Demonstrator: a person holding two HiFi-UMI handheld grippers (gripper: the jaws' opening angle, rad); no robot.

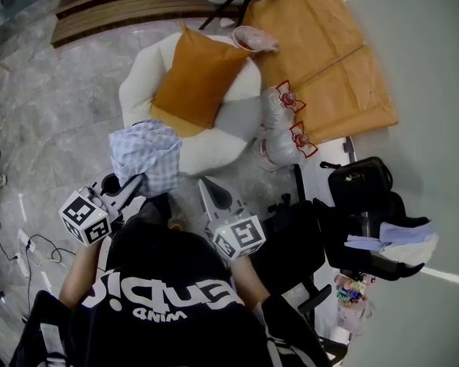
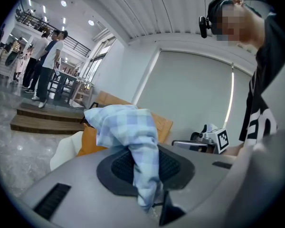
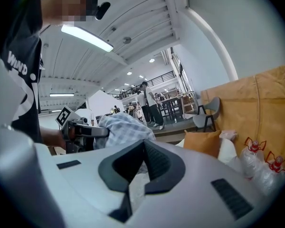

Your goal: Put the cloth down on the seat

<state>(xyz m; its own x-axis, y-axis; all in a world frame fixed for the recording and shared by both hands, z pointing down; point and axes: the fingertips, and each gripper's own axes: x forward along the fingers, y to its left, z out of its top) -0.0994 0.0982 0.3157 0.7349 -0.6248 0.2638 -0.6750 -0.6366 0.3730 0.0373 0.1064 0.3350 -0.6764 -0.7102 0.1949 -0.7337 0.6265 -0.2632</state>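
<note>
A pale blue checked cloth (image 1: 147, 155) hangs bunched from my left gripper (image 1: 132, 184), just off the near-left edge of the round white seat (image 1: 214, 140). An orange cushion (image 1: 199, 79) lies on that seat. In the left gripper view the cloth (image 2: 126, 125) is pinched between the pads of the left gripper (image 2: 143, 169) and stands up above them. My right gripper (image 1: 207, 190) sits to the right of the cloth, near the seat's front edge. In the right gripper view its jaws (image 3: 141, 167) are closed together with nothing in them, and the cloth (image 3: 121, 129) shows beyond.
Two clear plastic bottles (image 1: 279, 125) with red labels lie right of the seat, beside a large brown sheet (image 1: 329, 60). A black bag (image 1: 359, 178) and a dark chair stand at right. Wooden steps (image 1: 122, 10) run along the back; people (image 2: 45, 61) stand there.
</note>
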